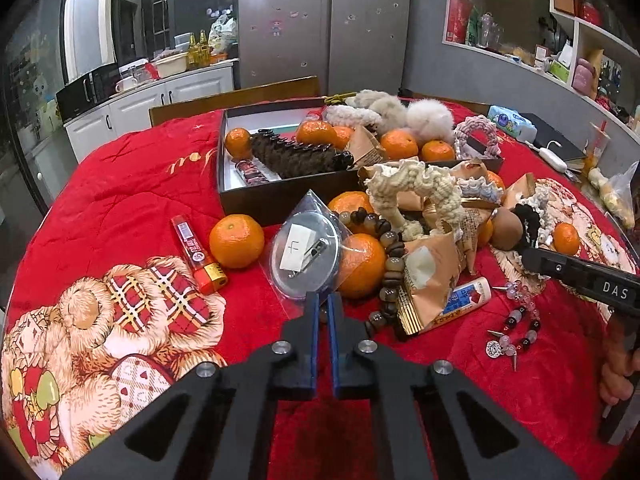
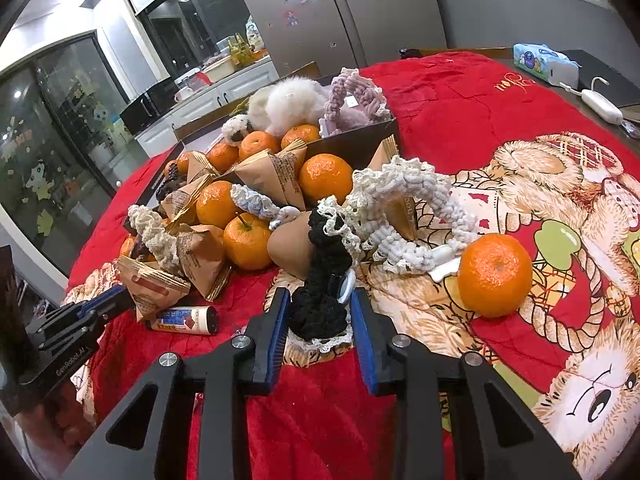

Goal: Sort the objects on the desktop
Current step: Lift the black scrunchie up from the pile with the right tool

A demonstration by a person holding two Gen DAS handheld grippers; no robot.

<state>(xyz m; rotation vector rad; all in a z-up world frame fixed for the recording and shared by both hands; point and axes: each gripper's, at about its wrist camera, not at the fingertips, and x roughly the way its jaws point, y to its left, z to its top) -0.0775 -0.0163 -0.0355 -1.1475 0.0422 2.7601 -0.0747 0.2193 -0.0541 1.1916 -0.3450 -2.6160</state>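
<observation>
A clear plastic bag (image 1: pixel 306 254) with a grey round disc and a white tag inside lies on the red blanket. My left gripper (image 1: pixel 323 300) is shut on the bag's near edge, the blue pads almost touching. In the right wrist view the same gripper (image 2: pixel 116 298) reaches in from the left beside a tan snack packet (image 2: pixel 154 292). My right gripper (image 2: pixel 320 308) is shut on a black crocheted piece with white lace trim (image 2: pixel 332 240), which fills the gap between its pads. From the left wrist view that gripper (image 1: pixel 526 250) comes in from the right.
A dark open box (image 1: pixel 280 196) behind holds tangerines, a brown hair claw and fluffy scrunchies. Loose tangerines (image 1: pixel 236 240), a red lighter (image 1: pixel 196 252), a wooden bead bracelet (image 1: pixel 390 248), snack packets, cream crochet loops (image 2: pixel 404 216) and a beaded chain (image 1: pixel 516 328) lie around. A tangerine (image 2: pixel 494 274) sits right.
</observation>
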